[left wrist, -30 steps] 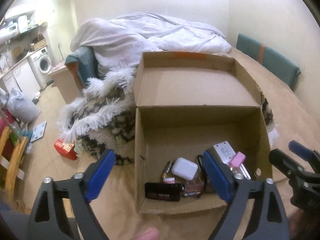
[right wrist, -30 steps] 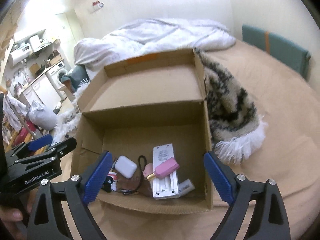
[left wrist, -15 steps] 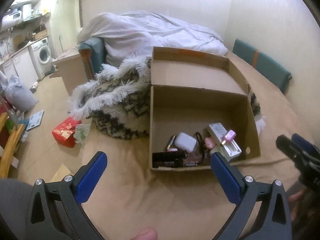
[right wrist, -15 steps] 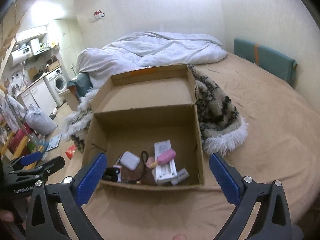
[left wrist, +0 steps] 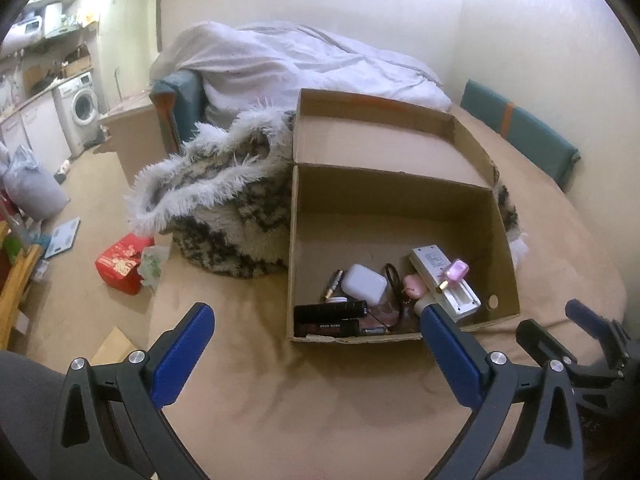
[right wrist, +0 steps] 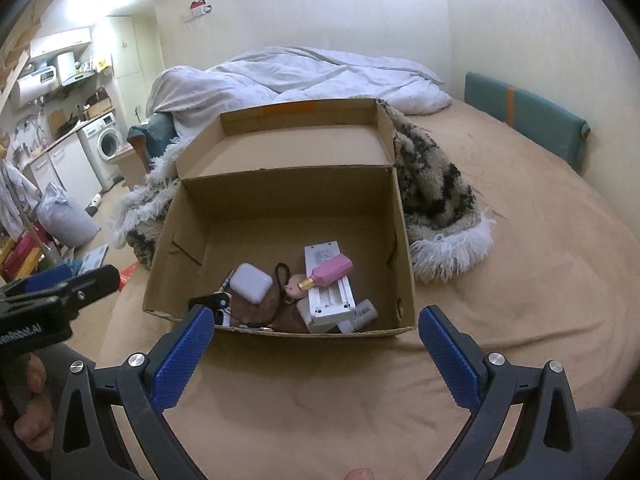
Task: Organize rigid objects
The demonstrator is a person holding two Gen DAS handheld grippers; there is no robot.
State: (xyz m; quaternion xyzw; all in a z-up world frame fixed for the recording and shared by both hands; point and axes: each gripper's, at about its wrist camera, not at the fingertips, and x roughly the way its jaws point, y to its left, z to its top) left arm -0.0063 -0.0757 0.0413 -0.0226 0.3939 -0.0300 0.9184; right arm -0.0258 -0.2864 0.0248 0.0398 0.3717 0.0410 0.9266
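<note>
Left tongs (left wrist: 316,344): I see my blue pads spread wide with nothing between them, hovering over the tan bed cover short of the box.
Right tongs (right wrist: 314,344): likewise spread wide and empty, lined up on the near wall of the box.
Bed (right wrist: 520,280): tan sheet, carrying the box and everything else below.
Cardboard box (right wrist: 404,240): open, sitting on the bed just ahead of both tongs, its lid flap leaning back at the far side.
Box contents: all gathered at the near end of the floor.
Black tubes (left wrist: 330,314): two, lying side by side along the near wall on my left.
White case (right wrist: 251,282): rounded, lying behind the tubes.
White charger block (right wrist: 328,284): long, lying lengthwise toward the right.
Pink bottle (right wrist: 330,269): gold neck, resting across the charger block.
Small pink item (right wrist: 298,286): touching the block's left side; I cannot tell what it is.
Fluffy blanket (right wrist: 436,200): black and white, bunched against the far sides of the box.
White duvet (right wrist: 304,76): heaped beyond the box at the far end.
Washing machine (left wrist: 82,110): far left, across the room.
</note>
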